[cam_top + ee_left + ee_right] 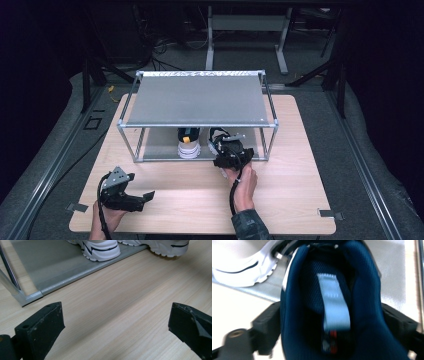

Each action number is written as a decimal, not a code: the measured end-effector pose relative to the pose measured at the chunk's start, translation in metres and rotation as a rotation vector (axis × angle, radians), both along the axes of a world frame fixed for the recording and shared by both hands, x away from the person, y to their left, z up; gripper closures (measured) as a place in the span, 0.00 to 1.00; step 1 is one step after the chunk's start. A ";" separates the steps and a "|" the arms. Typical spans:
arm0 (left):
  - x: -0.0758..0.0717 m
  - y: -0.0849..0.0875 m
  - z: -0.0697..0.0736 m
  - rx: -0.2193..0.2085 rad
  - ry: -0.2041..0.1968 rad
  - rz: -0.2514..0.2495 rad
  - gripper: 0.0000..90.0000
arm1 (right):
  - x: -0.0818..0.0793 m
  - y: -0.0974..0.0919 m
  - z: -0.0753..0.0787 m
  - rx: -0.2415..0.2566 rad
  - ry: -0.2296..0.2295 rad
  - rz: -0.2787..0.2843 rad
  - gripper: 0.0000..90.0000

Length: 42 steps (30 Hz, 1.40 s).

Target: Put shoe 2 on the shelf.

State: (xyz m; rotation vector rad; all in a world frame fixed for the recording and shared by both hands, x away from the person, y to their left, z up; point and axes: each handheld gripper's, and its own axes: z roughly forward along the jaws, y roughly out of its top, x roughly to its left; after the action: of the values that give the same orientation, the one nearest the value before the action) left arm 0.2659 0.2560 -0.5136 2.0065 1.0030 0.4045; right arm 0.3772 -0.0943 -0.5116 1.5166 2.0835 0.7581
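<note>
The right claw (332, 322) is pinching the white sneaker with the dark blue lining (329, 302) at the grey metal shoe rack's (200, 100) bottom shelf, at 3 o'clock from the other white sneaker (189, 148) already sitting there. The left claw (115, 327) is resting spread wide and empty over the pale wooden table (190, 200). The job is looking nearly done.

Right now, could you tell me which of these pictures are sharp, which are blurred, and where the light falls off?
High view: the table is evenly lit, the room behind falls to black. Left gripper view: sharp, wood grain crisp. Right gripper view: soft and smeared, the shoe close to the lens, the shelf washed pale.
</note>
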 end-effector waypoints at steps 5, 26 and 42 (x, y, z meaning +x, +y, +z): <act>0.001 0.001 0.001 -0.003 -0.006 0.005 0.00 | -0.010 -0.013 0.002 0.045 -0.002 0.054 0.15; 0.003 -0.001 -0.007 -0.009 0.009 0.009 0.00 | -0.043 -0.027 0.010 0.141 -0.045 0.128 0.45; 0.002 0.003 -0.012 -0.014 0.017 0.018 0.00 | -0.013 -0.014 0.005 0.120 -0.057 0.137 0.34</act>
State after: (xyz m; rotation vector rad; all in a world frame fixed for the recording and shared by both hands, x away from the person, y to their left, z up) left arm 0.2678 0.2588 -0.5251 1.9924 1.0328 0.3899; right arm 0.3646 -0.1083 -0.5070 1.4062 2.1505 0.9807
